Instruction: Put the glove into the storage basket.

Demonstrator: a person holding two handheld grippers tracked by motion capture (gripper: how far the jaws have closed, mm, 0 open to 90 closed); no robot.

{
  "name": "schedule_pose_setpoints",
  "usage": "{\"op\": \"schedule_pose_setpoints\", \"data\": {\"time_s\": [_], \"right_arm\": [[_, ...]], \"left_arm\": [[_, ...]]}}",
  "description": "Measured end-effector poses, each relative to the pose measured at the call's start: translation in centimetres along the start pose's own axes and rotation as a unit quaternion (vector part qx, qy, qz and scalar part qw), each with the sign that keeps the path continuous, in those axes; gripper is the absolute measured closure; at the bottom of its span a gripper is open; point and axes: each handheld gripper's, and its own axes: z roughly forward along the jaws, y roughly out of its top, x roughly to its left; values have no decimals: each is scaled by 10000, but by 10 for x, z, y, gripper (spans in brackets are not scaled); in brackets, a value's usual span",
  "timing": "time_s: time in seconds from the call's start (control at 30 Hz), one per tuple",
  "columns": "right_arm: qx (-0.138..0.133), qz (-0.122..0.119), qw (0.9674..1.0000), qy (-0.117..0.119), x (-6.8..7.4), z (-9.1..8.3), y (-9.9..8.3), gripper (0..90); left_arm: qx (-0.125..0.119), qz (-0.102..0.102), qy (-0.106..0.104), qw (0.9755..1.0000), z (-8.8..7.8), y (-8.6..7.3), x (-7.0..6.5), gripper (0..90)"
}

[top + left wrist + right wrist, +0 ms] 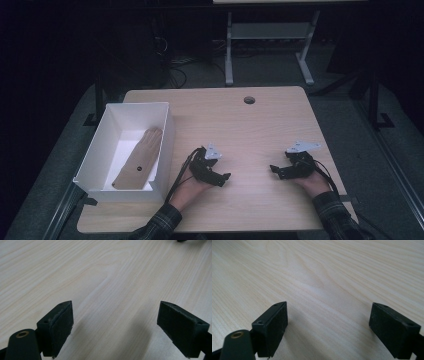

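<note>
At the bottom edge of the high view, two plaid sleeves (pixel 160 222) are entering the frame, each leading to a hand that is gripping a black tool low over the light wooden table (pixel 260 125). The left gripper (pixel 226 178) is sitting just left of the frame's centre with its tips pointing toward the right; in the left gripper view its jaws are standing wide apart over bare wood grain, with nothing lying between them. The right gripper (pixel 275 170) is sitting right of centre with its tips pointing toward the left, so the two tools are facing each other across a bare strip of tabletop, well apart. In the right gripper view its jaws are likewise standing wide apart over bare wood, enclosing nothing. A grey three-cornered plate is showing on top of each tool.

Farther up and at the left of the high view, a white open-topped box (pixel 165 125) is resting on the table's left margin, near the left gripper. Inside it a flat tan piece (pixel 142 157) with a small dark hole is lying lengthwise on the box floor. Toward the table's far edge, a round dark grommet hole (pixel 249 100) is showing. Beyond the table, a grey metal stand (pixel 267 32) is standing on the dark floor.
</note>
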Motion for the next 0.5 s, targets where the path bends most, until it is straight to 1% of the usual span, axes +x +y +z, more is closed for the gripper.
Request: {"op": "schedule_pose_setpoints", "data": {"time_s": [0.03,0.1,0.17,0.23,0.27,0.3,0.33,0.4,0.5], "right_arm": [[0,-1,10000,-1,0,0,0,149],[10,-8,10000,-2,0,0,0,148],[13,-11,10000,3,0,0,0,148],[14,-11,10000,4,0,0,0,148],[15,-9,10000,4,0,0,0,148],[13,-12,10000,3,0,0,0,148],[13,-13,10000,3,0,0,0,148],[14,-16,10000,6,0,0,0,148],[13,-14,10000,2,0,0,0,148]], "left_arm": [[-19,-10,-15,10000,1,-1,0,130],[6,33,-2,10000,3,-2,0,126],[68,46,-41,10000,6,-4,0,125],[25,146,-3,9999,8,-5,-1,123],[6,152,-20,9999,8,-6,-1,123],[-10,201,-51,9998,7,-6,-1,123],[-91,218,-91,9997,8,-8,-1,123],[-95,222,-106,9997,8,-9,0,123],[-87,336,-192,9992,7,-9,-1,124]]}}
